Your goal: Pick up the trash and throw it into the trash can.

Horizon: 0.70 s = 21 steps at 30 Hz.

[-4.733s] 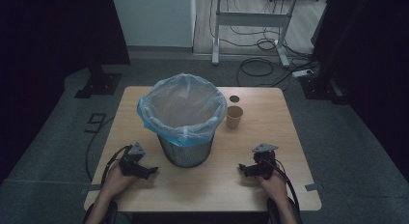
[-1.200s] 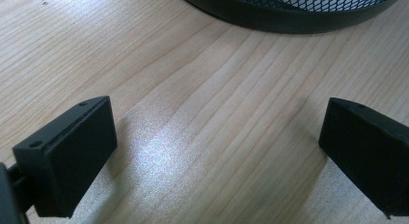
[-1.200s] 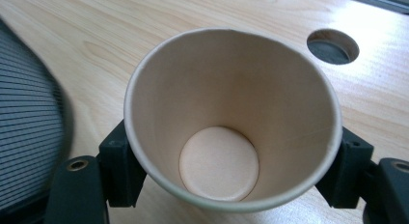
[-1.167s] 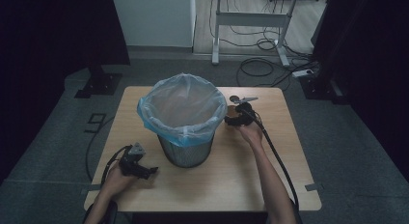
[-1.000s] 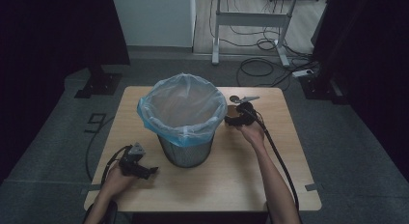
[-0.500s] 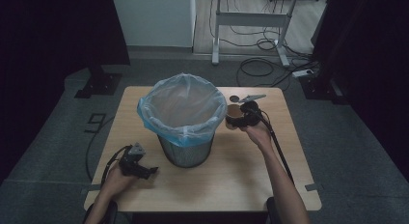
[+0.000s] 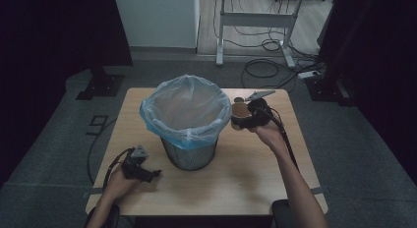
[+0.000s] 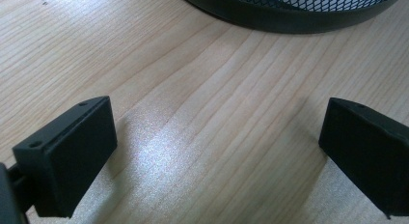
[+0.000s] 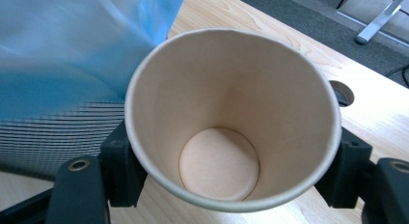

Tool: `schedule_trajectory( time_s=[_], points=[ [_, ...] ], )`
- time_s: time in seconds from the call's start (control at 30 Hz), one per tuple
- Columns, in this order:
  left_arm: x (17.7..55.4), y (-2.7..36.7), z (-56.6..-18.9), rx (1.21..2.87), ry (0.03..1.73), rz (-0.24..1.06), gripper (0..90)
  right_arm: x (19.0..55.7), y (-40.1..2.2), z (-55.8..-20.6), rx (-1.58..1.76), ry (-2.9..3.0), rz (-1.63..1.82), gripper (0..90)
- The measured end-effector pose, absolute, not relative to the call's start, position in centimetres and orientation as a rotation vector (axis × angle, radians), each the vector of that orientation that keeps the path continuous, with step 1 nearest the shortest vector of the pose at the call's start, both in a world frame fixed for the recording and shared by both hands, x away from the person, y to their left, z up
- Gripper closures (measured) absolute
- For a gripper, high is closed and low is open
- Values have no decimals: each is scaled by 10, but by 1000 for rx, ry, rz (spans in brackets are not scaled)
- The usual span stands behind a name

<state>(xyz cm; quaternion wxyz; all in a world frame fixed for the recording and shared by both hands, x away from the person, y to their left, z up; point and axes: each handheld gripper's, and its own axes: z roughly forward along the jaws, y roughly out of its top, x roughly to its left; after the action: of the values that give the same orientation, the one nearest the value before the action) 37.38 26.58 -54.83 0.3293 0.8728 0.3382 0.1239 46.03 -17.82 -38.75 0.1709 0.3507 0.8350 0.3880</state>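
Observation:
A brown paper cup (image 7: 240,111) (image 9: 231,122) hangs above the table, held by my right gripper (image 7: 244,121) (image 9: 231,173), which is shut on its sides just right of the bin's rim. The cup is empty and upright. A black mesh waste bin (image 7: 189,154) (image 8: 299,11) lined with a blue plastic bag (image 7: 186,110) (image 9: 67,50) stands mid-table. My left gripper (image 7: 150,174) (image 8: 217,156) rests open on the table at the front left, jaws wide apart with bare wood between them.
The wooden table (image 7: 246,179) has a round cable hole (image 7: 239,99) (image 9: 341,92) near its far edge. Cables trail from both grippers. A desk frame and floor cables (image 7: 265,66) lie beyond the table. Dark curtains flank both sides.
My right gripper has lifted the paper cup off the table and brought it toward the bin's rim. The left gripper has stayed where it was.

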Motion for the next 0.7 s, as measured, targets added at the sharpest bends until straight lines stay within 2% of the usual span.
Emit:
schedule_trajectory(
  time_s=[0.7],
  points=[
    [374, 266, -548, 2286, 884, 325, 0, 446, -184, -333, 989, 2385, 1099, 263]
  ],
)
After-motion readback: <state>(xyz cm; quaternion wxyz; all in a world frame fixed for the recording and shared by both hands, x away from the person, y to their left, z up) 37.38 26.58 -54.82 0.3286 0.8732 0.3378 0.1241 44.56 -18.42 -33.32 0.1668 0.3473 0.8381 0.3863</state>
